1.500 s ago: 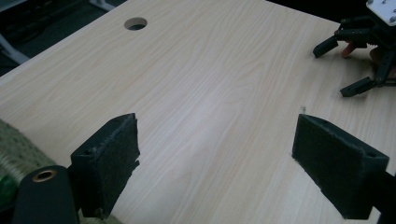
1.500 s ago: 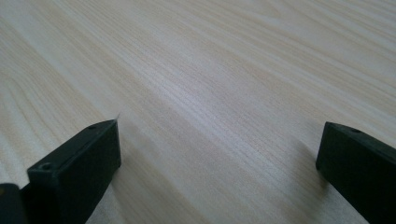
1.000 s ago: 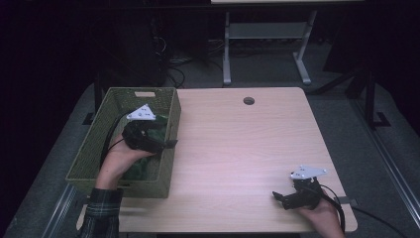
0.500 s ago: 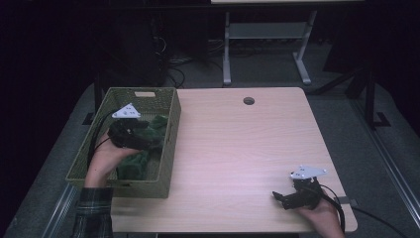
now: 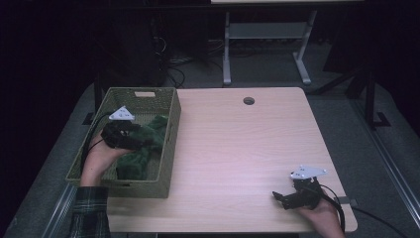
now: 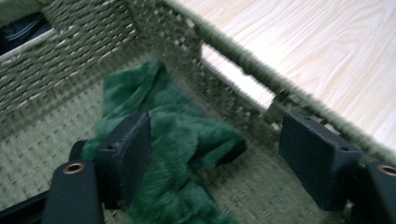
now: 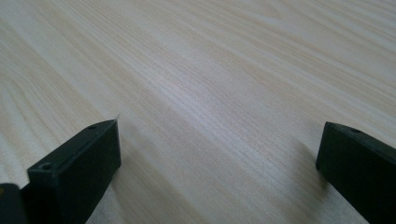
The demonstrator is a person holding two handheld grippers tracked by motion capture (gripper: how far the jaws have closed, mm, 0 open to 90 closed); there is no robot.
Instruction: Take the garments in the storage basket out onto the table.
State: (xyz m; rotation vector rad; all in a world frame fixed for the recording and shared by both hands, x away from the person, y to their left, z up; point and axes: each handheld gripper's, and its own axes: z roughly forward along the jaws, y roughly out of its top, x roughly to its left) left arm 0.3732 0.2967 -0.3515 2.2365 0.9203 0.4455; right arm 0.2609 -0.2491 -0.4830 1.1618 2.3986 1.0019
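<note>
High view: left gripper [image 5: 130, 139] sits inside the woven basket [image 5: 170, 144] at the table's [image 5: 247, 148] 9 o'clock side, right over the green cloth [image 5: 143, 153], which lies crumpled on the basket floor against the wall nearest the table's middle. Right gripper [image 5: 289, 197] rests at about 5 o'clock near the front edge, well apart from the basket, w/ nothing in it.

Left gripper view: jaws apart, straddling the cloth; one pad touches or nearly touches the fabric at 8 o'clock, the other hangs at 4 o'clock just beside the basket wall [image 6: 243, 88]. The step looks like a grab of the cloth to lift it out. To do it well: drop the jaws lower so they bite into a thick fold, not just fur tips; shift the 4 o'clock jaw away from the wall so it doesn't snag the weave or the handle slot; close fully, since plush squashes a lot, then lift straight up to clear the rim.

Materials: cloth is deep green, fuzzy, soft and floppy, bunched w/ a pointed corner toward 12 o'clock. Basket is olive, coarse woven cord, rectangular, stiff walls w/ a cut-out handle slot and thick braided rim.

Right gripper view: jaws wide apart over bare, pale wood-grain tabletop [image 7: 210, 93], smooth, matte. Idle; could steady the basket rim if the lift drags it.
</note>
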